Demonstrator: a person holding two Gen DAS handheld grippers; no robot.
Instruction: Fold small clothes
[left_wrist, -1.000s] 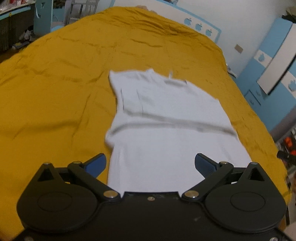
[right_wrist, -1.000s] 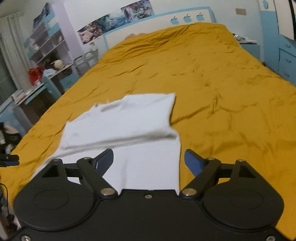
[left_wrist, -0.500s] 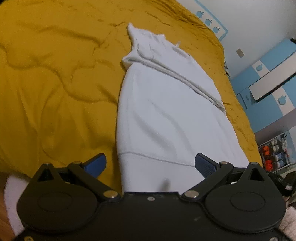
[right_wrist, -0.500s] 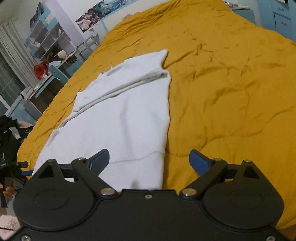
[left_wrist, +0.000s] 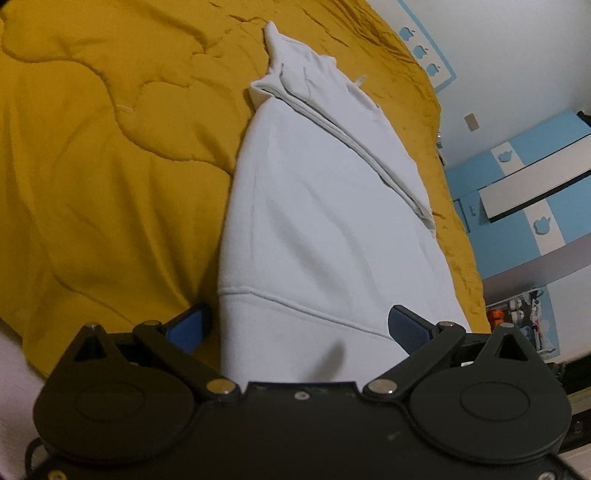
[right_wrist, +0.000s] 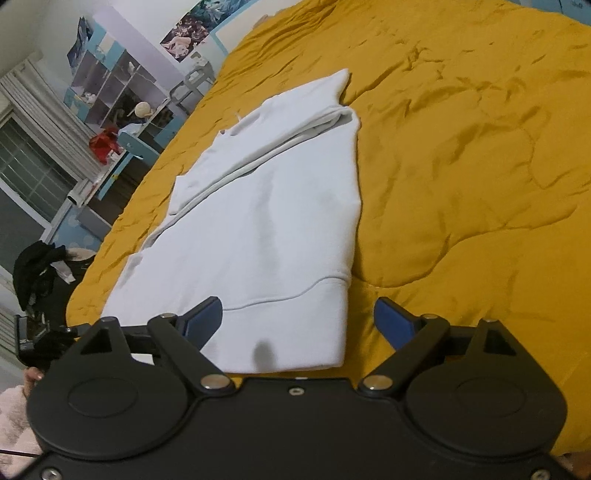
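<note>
1. The white top (left_wrist: 325, 221) is lying lengthwise on the yellow bedspread (left_wrist: 110, 184), sleeves folded in, hem nearest both grippers.
2. The left gripper (left_wrist: 295, 325) is standing released; the right gripper (right_wrist: 299, 317) is closing slightly, its jaws straddling the hem corner — nothing pinched.
3. Likely risk: catching bedspread along with the hem, or one layer only.
4. Nothing is blocking the way — the shelves (right_wrist: 110, 85) are sitting well apart.

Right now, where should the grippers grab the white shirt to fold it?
Best at the two corners of the white cotton shirt's hemmed bottom band, coming from the near edge of the mustard-yellow quilt. That band lies flat, nearest and stitched thick. The left gripper straddles the left corner, the right gripper the right corner; the right jaws are closing, not yet pinching the cloth.
</note>
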